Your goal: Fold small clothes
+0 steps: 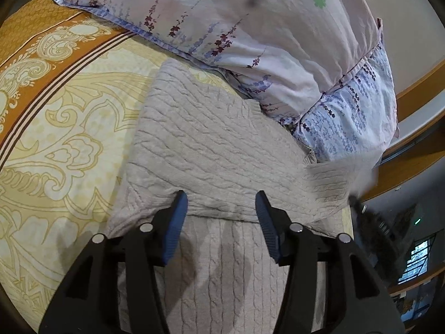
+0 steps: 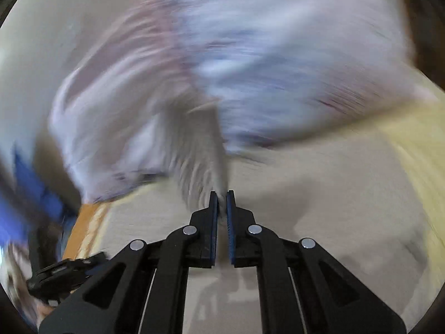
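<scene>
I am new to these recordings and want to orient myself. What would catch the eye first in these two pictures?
A pale cable-knit sweater fills the middle of the left view, on a yellow patterned bedspread, with a flowered pillow behind it. The left gripper hangs over it, jaws wide apart. The right view is badly blurred; there the right gripper pinches a strip of knit.

Left hand-held gripper spread wide over cream cable-knit sweater, floral pillow beyond, yellow bedspread

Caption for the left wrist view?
Open left gripper over a folded knit sweater on the bed, beside floral pillows.
</scene>
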The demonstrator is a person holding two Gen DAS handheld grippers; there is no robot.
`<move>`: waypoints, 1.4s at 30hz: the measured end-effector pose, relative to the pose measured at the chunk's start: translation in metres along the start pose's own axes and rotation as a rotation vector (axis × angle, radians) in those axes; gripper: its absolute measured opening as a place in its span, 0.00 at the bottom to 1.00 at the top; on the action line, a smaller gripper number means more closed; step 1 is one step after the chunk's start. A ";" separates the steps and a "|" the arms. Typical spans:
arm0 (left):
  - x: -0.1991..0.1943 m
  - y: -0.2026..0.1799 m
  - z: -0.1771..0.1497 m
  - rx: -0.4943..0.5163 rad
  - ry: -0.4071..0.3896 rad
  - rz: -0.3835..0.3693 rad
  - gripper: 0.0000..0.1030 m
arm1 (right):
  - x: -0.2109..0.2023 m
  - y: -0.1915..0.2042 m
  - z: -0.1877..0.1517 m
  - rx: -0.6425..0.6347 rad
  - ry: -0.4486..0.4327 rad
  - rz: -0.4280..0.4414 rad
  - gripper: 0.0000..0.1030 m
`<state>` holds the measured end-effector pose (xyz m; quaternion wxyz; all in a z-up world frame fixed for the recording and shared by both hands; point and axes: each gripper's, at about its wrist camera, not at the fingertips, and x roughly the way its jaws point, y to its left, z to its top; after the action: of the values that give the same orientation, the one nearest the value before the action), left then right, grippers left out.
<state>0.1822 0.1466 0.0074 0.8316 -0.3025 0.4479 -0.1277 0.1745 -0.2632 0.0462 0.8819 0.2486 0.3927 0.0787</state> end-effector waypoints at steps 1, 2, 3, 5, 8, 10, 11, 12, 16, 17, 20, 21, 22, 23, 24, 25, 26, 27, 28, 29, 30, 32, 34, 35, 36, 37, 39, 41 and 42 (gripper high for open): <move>0.001 -0.001 0.000 0.004 0.000 0.000 0.54 | 0.000 -0.014 -0.002 0.040 0.038 -0.021 0.10; 0.001 -0.003 0.000 0.007 -0.001 0.001 0.57 | 0.001 -0.034 -0.006 0.104 0.091 -0.039 0.15; 0.001 -0.004 0.000 0.012 0.000 0.003 0.58 | 0.001 -0.046 -0.007 0.150 0.114 -0.047 0.16; 0.002 -0.006 0.000 0.019 0.000 0.009 0.59 | -0.007 -0.074 -0.004 0.259 0.120 -0.017 0.18; 0.003 -0.007 -0.001 0.021 0.001 0.012 0.60 | -0.014 -0.087 0.010 0.296 0.091 0.001 0.31; 0.003 -0.007 0.000 0.019 0.001 0.011 0.60 | -0.010 -0.090 0.017 0.308 0.110 0.030 0.33; 0.003 -0.007 0.000 0.018 0.002 0.010 0.60 | -0.007 -0.091 0.021 0.314 0.122 0.035 0.33; 0.003 -0.007 0.000 0.018 0.002 0.011 0.60 | -0.002 -0.093 0.022 0.322 0.137 0.030 0.33; 0.003 -0.007 0.000 0.020 0.003 0.008 0.61 | 0.011 -0.095 0.017 0.337 0.172 0.003 0.33; 0.003 -0.007 0.000 0.019 0.003 0.009 0.62 | 0.011 -0.095 0.015 0.337 0.170 0.006 0.33; 0.004 -0.008 0.000 0.021 0.003 0.004 0.64 | 0.015 -0.092 0.014 0.319 0.164 0.047 0.09; 0.004 -0.008 0.000 0.023 0.003 0.003 0.65 | 0.016 -0.090 0.015 0.310 0.167 0.063 0.07; 0.004 -0.009 0.000 0.024 0.003 0.002 0.65 | 0.013 -0.087 0.015 0.295 0.149 0.074 0.07; 0.004 -0.009 -0.001 0.026 0.002 0.002 0.65 | 0.008 -0.084 0.017 0.281 0.116 0.079 0.07; 0.004 -0.009 -0.001 0.028 0.001 0.001 0.65 | -0.001 -0.081 0.018 0.263 0.076 0.083 0.07; 0.004 -0.009 -0.001 0.029 0.001 -0.001 0.65 | -0.006 -0.081 0.018 0.262 0.057 0.081 0.07; 0.004 -0.009 -0.001 0.033 0.002 -0.003 0.66 | -0.010 -0.082 0.016 0.267 0.052 0.070 0.07; 0.003 -0.010 -0.002 0.037 0.004 -0.005 0.66 | -0.009 -0.083 0.014 0.269 0.065 0.047 0.07; 0.003 -0.010 -0.002 0.042 0.008 -0.005 0.66 | -0.004 -0.085 0.011 0.265 0.088 0.024 0.07; 0.001 -0.011 -0.003 0.047 0.016 -0.005 0.65 | 0.003 -0.086 0.009 0.260 0.115 -0.001 0.07; -0.003 -0.011 -0.005 0.050 0.024 -0.011 0.64 | 0.010 -0.089 0.006 0.261 0.148 -0.024 0.07; -0.018 -0.012 -0.012 0.065 0.004 -0.028 0.64 | 0.007 -0.088 0.007 0.243 0.146 -0.027 0.12; -0.039 -0.009 -0.017 0.094 -0.033 -0.032 0.64 | -0.011 -0.082 0.011 0.203 0.117 -0.022 0.31; -0.050 -0.007 -0.020 0.110 -0.051 -0.025 0.64 | -0.021 -0.080 0.011 0.187 0.097 -0.005 0.51; -0.058 -0.003 -0.023 0.119 -0.062 -0.019 0.65 | -0.029 -0.080 0.010 0.175 0.081 0.008 0.61; -0.069 0.002 -0.029 0.127 -0.074 -0.011 0.65 | -0.044 -0.082 0.008 0.155 0.062 0.029 0.61; -0.086 0.017 -0.042 0.125 -0.083 0.000 0.65 | -0.063 -0.090 0.001 0.136 0.057 0.054 0.61; -0.094 0.027 -0.054 0.118 -0.079 0.011 0.65 | -0.080 -0.106 -0.012 0.138 0.083 0.082 0.61; -0.099 0.034 -0.064 0.111 -0.072 0.007 0.65 | -0.089 -0.117 -0.021 0.149 0.104 0.090 0.61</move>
<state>0.0717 0.1964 0.0260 0.8631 -0.2586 0.4112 -0.1384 0.0922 -0.3859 0.0346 0.8350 0.3266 0.4311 0.1016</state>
